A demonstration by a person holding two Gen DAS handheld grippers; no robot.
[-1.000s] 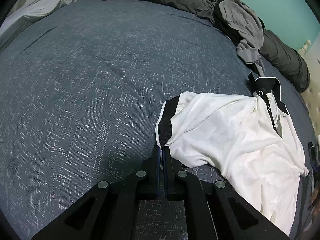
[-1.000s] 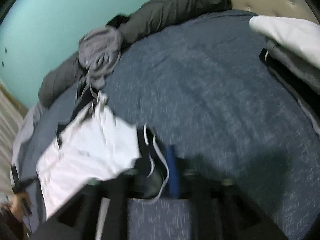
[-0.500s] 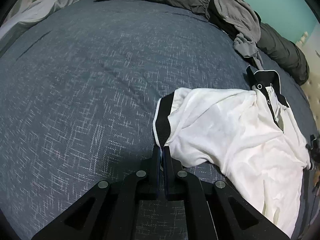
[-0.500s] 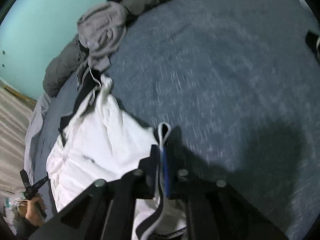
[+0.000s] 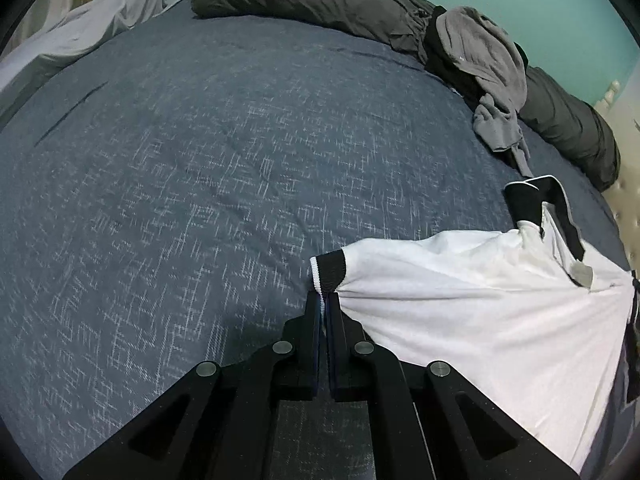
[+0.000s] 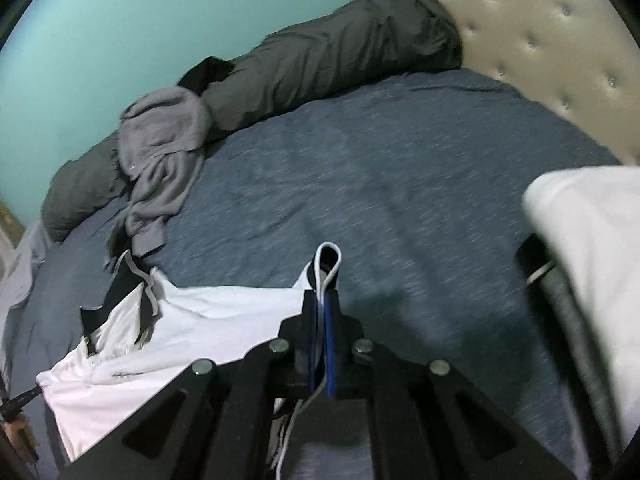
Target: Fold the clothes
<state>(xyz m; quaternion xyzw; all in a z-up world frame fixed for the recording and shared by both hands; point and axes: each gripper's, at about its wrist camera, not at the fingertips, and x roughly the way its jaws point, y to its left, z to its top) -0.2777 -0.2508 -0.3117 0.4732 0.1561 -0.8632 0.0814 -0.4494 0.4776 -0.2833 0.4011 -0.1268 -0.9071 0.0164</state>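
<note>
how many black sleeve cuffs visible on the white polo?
2. One cuff is pinched in the left hand-held gripper; the other cuff loops out of the right hand-held gripper. None appears hidden.

Both wrist views look steeply down, close over the bed (image 5: pixel 200 200), sharing the white shirt (image 5: pixel 460 300).

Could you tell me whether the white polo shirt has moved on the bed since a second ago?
Yes. In the left wrist view the white polo shirt has been pulled taut and its collar now sits farther from the grey garment by the pillows.
</note>
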